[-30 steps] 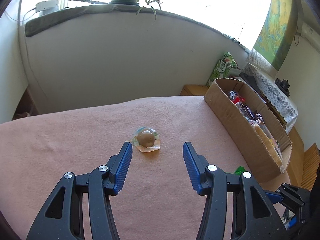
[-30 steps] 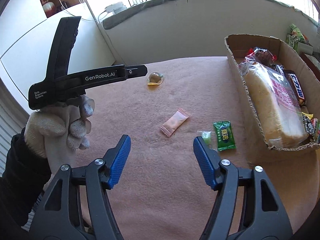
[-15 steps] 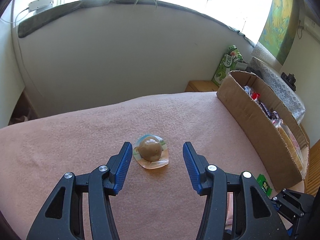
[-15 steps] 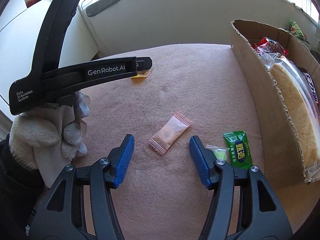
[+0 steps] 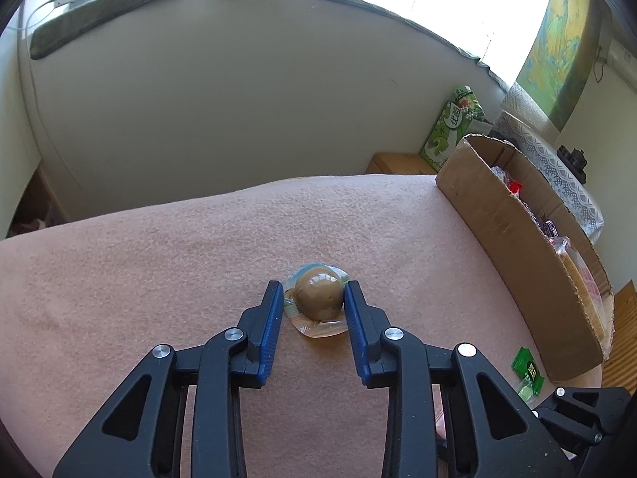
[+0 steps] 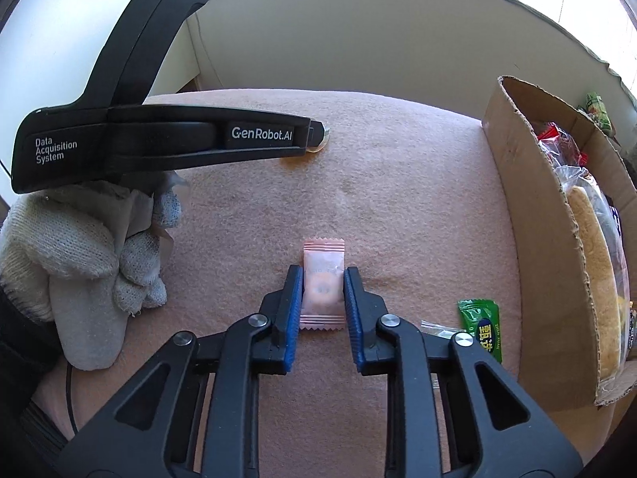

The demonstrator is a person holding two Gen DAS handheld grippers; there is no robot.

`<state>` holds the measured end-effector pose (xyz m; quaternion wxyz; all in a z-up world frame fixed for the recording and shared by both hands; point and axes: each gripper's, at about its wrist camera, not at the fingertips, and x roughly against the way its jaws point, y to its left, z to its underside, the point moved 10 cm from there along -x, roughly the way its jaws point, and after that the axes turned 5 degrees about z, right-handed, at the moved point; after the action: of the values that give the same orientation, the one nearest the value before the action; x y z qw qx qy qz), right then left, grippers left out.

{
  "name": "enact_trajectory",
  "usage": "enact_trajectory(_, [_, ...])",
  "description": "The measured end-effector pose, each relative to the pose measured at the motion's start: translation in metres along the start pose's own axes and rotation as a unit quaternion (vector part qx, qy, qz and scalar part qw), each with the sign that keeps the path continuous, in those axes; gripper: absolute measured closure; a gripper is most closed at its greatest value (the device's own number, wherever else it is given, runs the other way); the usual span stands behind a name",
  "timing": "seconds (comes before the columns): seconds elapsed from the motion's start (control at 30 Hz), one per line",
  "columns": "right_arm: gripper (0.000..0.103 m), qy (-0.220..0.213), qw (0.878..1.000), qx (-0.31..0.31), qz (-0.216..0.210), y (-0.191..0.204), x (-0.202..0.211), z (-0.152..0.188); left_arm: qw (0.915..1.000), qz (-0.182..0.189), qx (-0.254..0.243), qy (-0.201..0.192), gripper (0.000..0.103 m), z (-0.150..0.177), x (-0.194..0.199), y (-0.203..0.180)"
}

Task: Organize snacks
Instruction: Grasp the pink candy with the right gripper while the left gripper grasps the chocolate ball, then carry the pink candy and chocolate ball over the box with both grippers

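A brown jelly cup (image 5: 318,298) in a clear wrapper lies on the pink blanket (image 5: 159,263). My left gripper (image 5: 313,296) has closed around it, both blue pads against its sides. A pink candy packet (image 6: 322,283) lies on the blanket in the right wrist view. My right gripper (image 6: 323,281) has closed on it, pads touching its long edges. Both snacks rest on the blanket. The cardboard box (image 6: 529,231) at the right holds a bread bag (image 6: 597,271) and other snacks; it also shows in the left wrist view (image 5: 517,239).
A green candy packet (image 6: 483,328) and a small clear-wrapped sweet (image 6: 436,328) lie beside the box; the green packet also shows in the left wrist view (image 5: 527,368). The left tool and gloved hand (image 6: 79,255) fill the left of the right wrist view. A wall rises behind the blanket.
Both grippers moved forward and down onto their snacks and narrowed from wide open to closed: left around the jelly cup, right around the pink packet.
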<state>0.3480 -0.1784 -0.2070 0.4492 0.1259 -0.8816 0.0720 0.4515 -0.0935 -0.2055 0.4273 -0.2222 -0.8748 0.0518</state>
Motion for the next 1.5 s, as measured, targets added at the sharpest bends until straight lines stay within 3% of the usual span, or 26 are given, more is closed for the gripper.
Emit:
enact_trajectory(0.57, [0.082,-0.033,0.998,-0.038,-0.033,-0.018,0.02,-0.009,0.9993,-0.013,-0.019,-0.03,0.074,-0.003,0.028,-0.009])
enact_trajectory(0.9, [0.082,-0.071,0.995,-0.054,-0.033,-0.041,0.055,-0.018,0.9981,-0.004,-0.04,-0.047,0.074,-0.016,0.044,-0.042])
enact_trajectory(1.5, [0.083,-0.112,0.988,-0.103,0.03,-0.148,0.104,-0.025,0.9957,0.033,-0.066,-0.055,0.074,-0.041,0.027,-0.12])
